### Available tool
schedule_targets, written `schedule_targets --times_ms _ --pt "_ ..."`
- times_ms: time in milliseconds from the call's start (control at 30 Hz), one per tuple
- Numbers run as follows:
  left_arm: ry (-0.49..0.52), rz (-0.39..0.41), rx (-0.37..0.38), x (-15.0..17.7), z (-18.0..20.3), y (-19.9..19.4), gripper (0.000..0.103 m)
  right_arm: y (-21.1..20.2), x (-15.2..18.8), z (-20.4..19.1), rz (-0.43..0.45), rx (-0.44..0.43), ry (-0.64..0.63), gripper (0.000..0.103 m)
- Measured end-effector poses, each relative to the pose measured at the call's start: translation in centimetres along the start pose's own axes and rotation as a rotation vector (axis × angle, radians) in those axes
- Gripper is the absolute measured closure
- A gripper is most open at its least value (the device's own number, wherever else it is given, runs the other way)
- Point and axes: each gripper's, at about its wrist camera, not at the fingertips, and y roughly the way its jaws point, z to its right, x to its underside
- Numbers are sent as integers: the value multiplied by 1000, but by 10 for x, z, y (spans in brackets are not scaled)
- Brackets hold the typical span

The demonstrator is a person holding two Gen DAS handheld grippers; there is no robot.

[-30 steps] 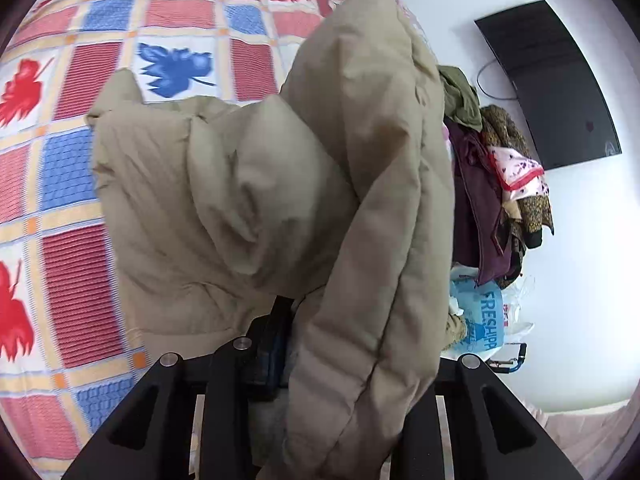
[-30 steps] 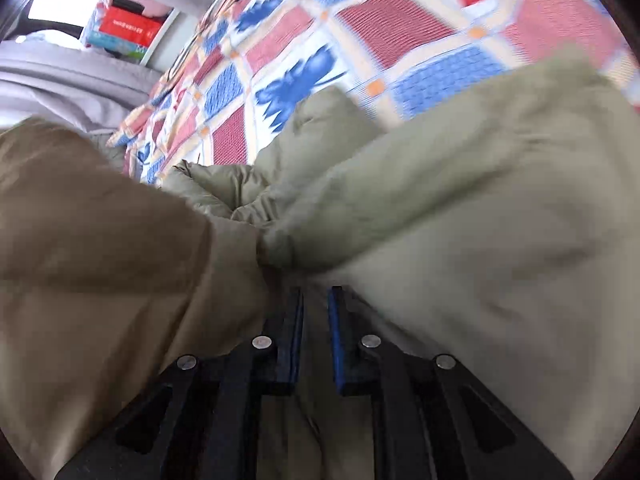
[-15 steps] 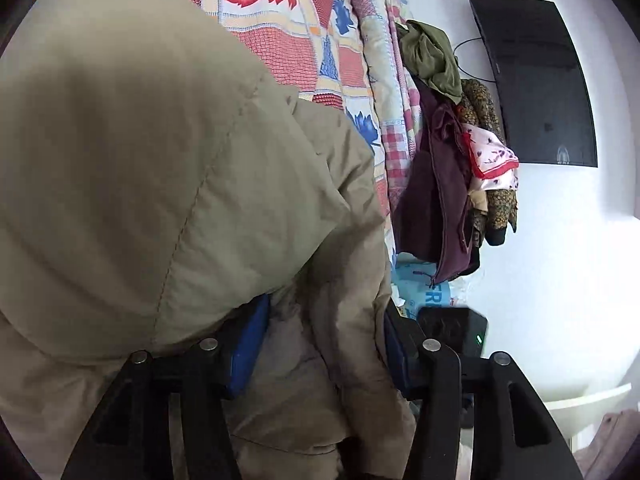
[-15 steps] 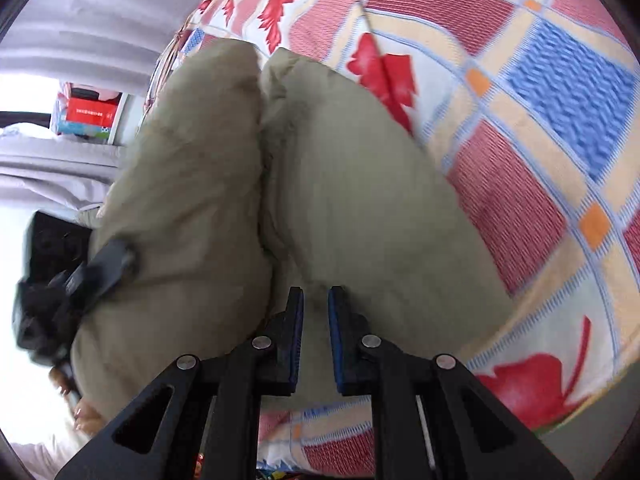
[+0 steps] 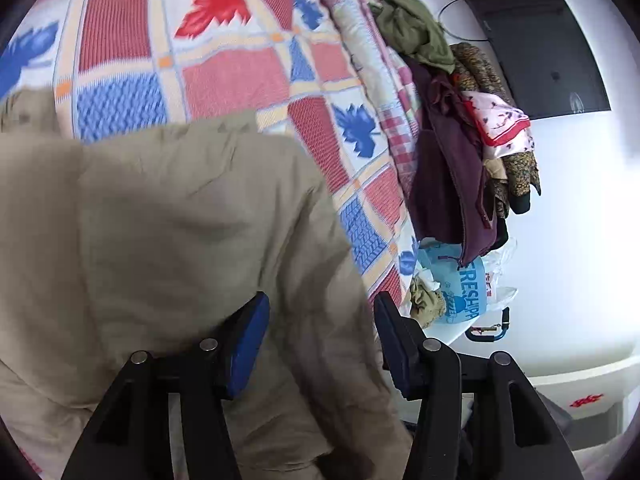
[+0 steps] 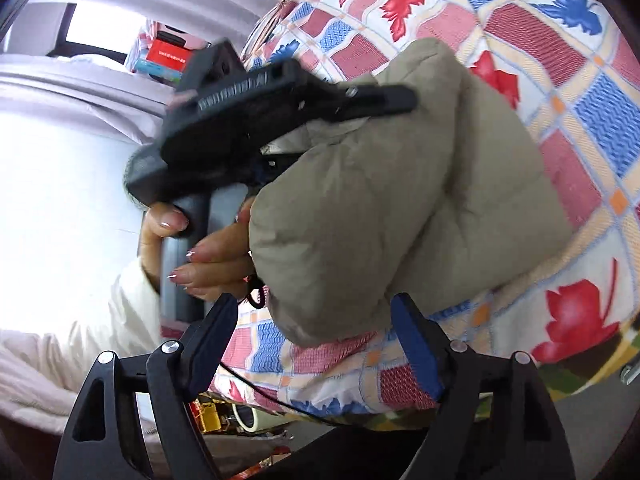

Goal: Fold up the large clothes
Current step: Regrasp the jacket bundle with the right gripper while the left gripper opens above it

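Note:
A beige padded jacket (image 5: 168, 240) lies bunched in a thick fold on the checked leaf-pattern bedspread (image 5: 224, 80). My left gripper (image 5: 320, 332) is low over it, half open, with the jacket's edge lying loose between the blue pads (image 5: 248, 344). The right wrist view shows the folded jacket (image 6: 400, 208) as a bundle near the bed's edge. There my right gripper (image 6: 316, 320) stands just short of it, its jaws opening wide and pressing on nothing. The left gripper (image 6: 404, 100) rests on top of the bundle, held by a person's hand (image 6: 208, 256).
A heap of clothes (image 5: 452, 152) hangs at the bed's far side, under a dark screen (image 5: 540, 40) on the white wall. A blue plastic bag (image 5: 460, 292) sits below it. A cable and a tape roll (image 6: 246, 416) lie under the bed's near edge.
My right gripper has let go of the jacket, spread its jaws and drawn back from it. The left gripper widened earlier and sank onto the jacket, which now lies folded over.

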Motion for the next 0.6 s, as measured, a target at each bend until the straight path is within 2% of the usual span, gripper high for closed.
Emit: schedule_targets --times_ms 100,133,200,267,367,467,600 --pt "58 125 -65 0 9 -36 48 12 -7 9 37 90 55 22" --pt "72 171 -106 2 8 -49 48 13 -9 13 50 107 77 21" --pt "86 263 -221 7 -3 -75 48 11 -13 27 80 216 128 22" --pt "74 307 -333 10 -22 -88 48 8 -11 45 81 294 176 22" --pt "20 315 -441 13 -62 -93 48 5 -5 72 61 326 250 22" --pt "-34 319 -424 15 -88 -88 48 -7 1 85 73 307 284 22" --pt "-20 325 -441 17 -91 -78 48 -53 -4 51 205 272 139 22"
